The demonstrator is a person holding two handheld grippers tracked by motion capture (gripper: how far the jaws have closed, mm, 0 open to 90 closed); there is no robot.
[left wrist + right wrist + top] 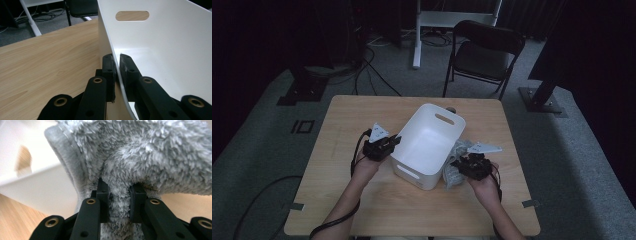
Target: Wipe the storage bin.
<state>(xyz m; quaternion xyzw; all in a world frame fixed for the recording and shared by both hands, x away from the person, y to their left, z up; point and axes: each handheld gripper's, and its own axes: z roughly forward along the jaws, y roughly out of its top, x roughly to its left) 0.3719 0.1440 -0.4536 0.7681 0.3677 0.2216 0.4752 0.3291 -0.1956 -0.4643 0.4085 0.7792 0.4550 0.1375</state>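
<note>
Dim carpeted floor and a folding chair (482,52) lie beyond the wooden table (342,150), where a white plastic bin (428,145) stands mid-table with a grey fluffy towel (454,165) heaped just beside its right wall. The left gripper (117,62) has its jaws nearly closed, pinching the bin's left wall, while the right gripper (119,195) clamps a thick fold of towel between half-closed jaws. Judging by this, holding the bin steady while lifting the towel clear over the rim should work best; how much towel trails beneath is hidden.
</note>
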